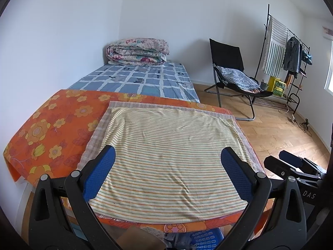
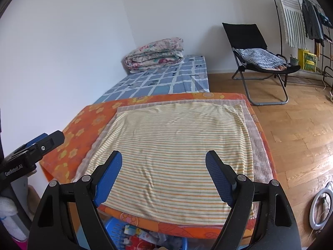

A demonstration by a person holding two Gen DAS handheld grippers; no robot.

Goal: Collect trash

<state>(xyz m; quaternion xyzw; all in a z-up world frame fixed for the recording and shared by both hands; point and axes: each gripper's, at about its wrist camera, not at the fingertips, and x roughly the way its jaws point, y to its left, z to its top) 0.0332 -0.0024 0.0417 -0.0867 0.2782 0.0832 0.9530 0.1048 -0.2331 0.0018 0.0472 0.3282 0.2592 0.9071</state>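
My left gripper [image 1: 168, 153] is open and empty above the near part of a striped yellow cloth [image 1: 166, 156] on a table with an orange flowered cover [image 1: 52, 129]. My right gripper [image 2: 163, 156] is open and empty above the same striped cloth [image 2: 170, 145]. A blue plastic basket [image 2: 116, 231] holding wrappers and packets [image 2: 143, 236] sits under the table's near edge; it also shows in the left wrist view [image 1: 205, 239]. No trash lies on the cloth. The right gripper shows at the right of the left wrist view [image 1: 291, 162], and the left gripper at the left of the right wrist view [image 2: 41, 143].
A bed with a blue checked sheet [image 1: 145, 79] and a folded floral quilt [image 1: 137, 51] stands behind the table. A black folding chair [image 1: 233, 68] and a clothes rack [image 1: 287, 52] stand on the wooden floor at the right. A white ring [image 2: 320, 208] lies on the floor.
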